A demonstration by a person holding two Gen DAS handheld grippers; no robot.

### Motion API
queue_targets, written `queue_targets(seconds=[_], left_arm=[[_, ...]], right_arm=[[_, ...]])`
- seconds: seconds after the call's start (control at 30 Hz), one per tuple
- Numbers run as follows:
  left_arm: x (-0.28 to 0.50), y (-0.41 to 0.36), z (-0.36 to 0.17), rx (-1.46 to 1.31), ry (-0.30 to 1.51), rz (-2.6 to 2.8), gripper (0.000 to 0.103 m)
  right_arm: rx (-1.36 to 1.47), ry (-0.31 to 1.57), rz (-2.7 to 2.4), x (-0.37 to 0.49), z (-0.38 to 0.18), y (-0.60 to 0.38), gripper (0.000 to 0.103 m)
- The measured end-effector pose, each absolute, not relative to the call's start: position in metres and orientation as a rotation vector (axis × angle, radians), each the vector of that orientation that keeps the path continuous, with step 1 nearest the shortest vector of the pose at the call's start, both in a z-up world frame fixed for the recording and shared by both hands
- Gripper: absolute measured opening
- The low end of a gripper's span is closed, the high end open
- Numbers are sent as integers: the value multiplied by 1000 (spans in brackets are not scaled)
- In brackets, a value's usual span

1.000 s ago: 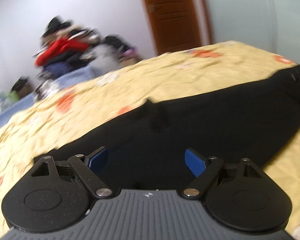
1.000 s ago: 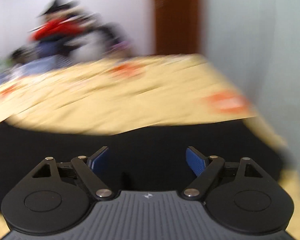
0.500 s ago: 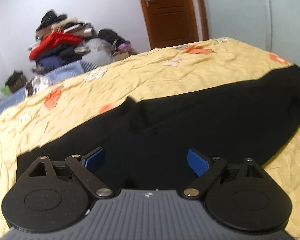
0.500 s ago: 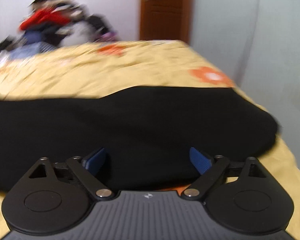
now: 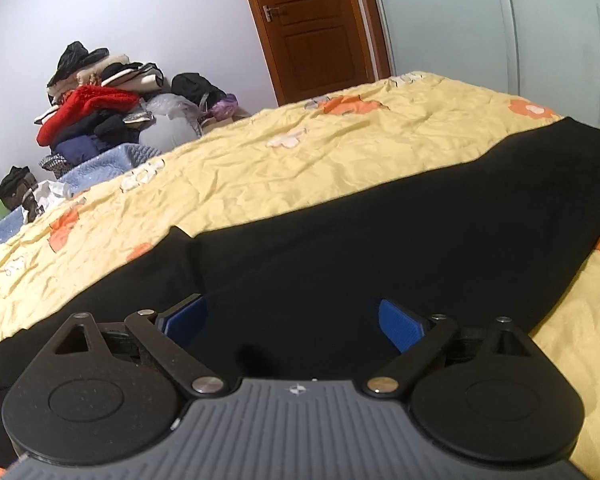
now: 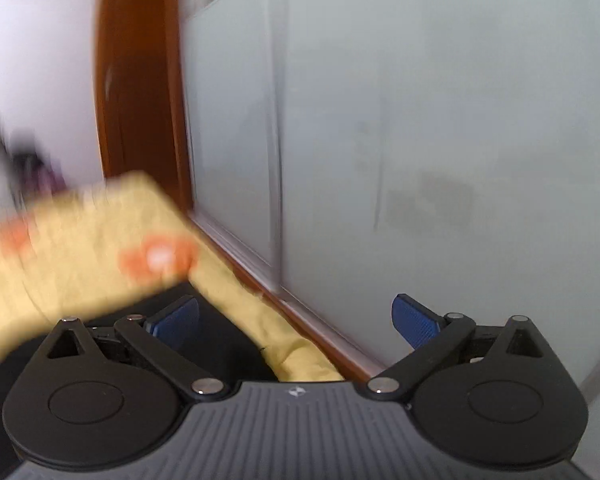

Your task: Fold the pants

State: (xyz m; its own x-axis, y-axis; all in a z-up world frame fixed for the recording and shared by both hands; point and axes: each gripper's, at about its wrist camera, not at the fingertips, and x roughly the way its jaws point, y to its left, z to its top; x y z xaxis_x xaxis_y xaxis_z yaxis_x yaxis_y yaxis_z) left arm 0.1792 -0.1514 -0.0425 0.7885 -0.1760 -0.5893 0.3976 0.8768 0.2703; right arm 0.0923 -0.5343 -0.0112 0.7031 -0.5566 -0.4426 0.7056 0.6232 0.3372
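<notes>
Black pants (image 5: 380, 240) lie flat and folded lengthwise across a yellow flowered bedspread (image 5: 280, 168), running from lower left to upper right. My left gripper (image 5: 292, 320) is open and empty, hovering just above the middle of the pants. My right gripper (image 6: 296, 318) is open and empty; its view is blurred and turned toward the wall, with only a strip of the pants (image 6: 220, 344) at the lower left by the bed's edge.
A pile of clothes (image 5: 112, 108) sits beyond the bed at the back left. A brown wooden door (image 5: 312, 28) stands behind the bed. A grey sliding wardrobe panel (image 6: 420, 140) runs close along the bed's right side.
The right gripper has swung right, away from the pants toward the wardrobe panel. The left gripper has steadied over the pants, moving slightly closer.
</notes>
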Motion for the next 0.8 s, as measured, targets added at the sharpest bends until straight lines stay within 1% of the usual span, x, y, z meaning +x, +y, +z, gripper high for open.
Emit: queue_targets(seconds=[0.1, 0.13, 0.2, 0.27, 0.43, 0.47, 0.6, 0.67, 0.7, 0.73, 0.77, 0.8], left_arm=[[179, -156, -56, 384, 605, -294, 95], [177, -155, -58, 369, 596, -280, 97], [174, -154, -61, 354, 568, -258, 100], [173, -153, -63, 348, 557, -245, 103], [171, -151, -63, 332, 554, -233, 103], [172, -152, -61, 331, 557, -228, 102], [170, -163, -46, 308, 551, -284, 102], [173, -175, -37, 304, 541, -333, 102], [177, -183, -31, 299, 546, -364, 102], [183, -192, -26, 285, 566, -400, 102], [190, -201, -22, 264, 596, -432, 102], [199, -211, -18, 234, 636, -472, 102]], right_arm=[[945, 302, -469, 71, -39, -562, 103], [1027, 309, -412, 70, -49, -565, 103], [1102, 308, -362, 71, -61, -565, 103], [1080, 312, -337, 75, -63, -562, 103], [1020, 388, -334, 96, -59, -552, 103], [1017, 375, -345, 101, -60, -554, 103], [1014, 324, -371, 110, -59, -562, 103], [1009, 322, -367, 115, -59, -563, 99], [1005, 327, -370, 118, -60, -562, 87], [1005, 338, -375, 118, -62, -562, 65], [1017, 346, -377, 116, -63, -561, 53], [1028, 346, -376, 114, -65, -562, 34]])
